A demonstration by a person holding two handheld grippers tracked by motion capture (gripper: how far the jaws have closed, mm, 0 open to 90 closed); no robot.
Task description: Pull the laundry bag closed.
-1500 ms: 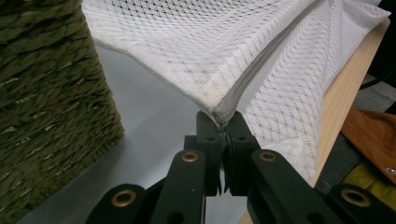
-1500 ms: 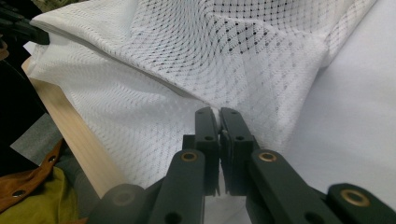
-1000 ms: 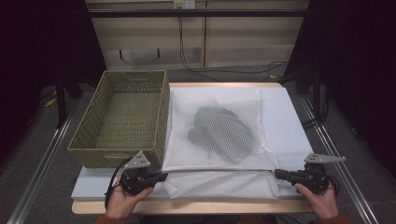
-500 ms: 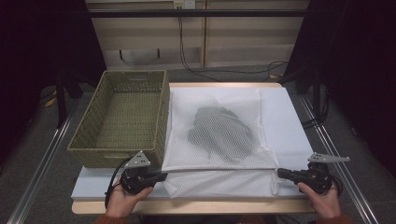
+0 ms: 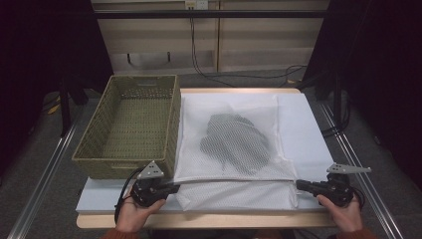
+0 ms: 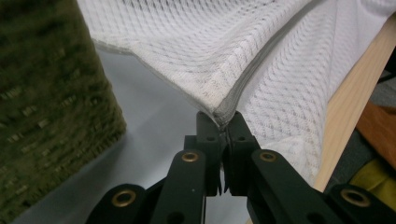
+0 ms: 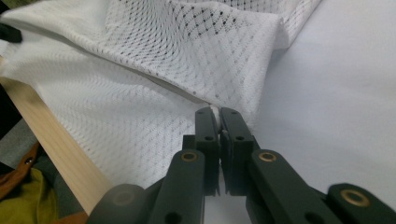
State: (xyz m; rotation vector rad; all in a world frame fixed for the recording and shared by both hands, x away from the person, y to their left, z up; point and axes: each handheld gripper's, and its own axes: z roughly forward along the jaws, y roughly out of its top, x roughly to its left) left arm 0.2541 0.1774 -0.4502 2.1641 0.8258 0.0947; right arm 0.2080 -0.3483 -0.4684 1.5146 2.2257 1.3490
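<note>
My left tongs [image 5: 174,188] are clamped on the near-left corner of the white mesh bag [image 5: 229,172]; my right tongs [image 5: 300,184] are clamped on its near-right corner. The bag lies along the desk's [image 5: 209,220] near edge, beside the wicker basket [image 5: 130,122], with a dark garment [image 5: 234,142] inside.

The near edge of the white mesh bag [image 5: 234,172], which sagged a second ago, now runs as a taut straight line between the two grippers along the surface's near edge. The right gripper [image 5: 300,184] sits slightly farther toward the surface's right near corner than before.
</note>
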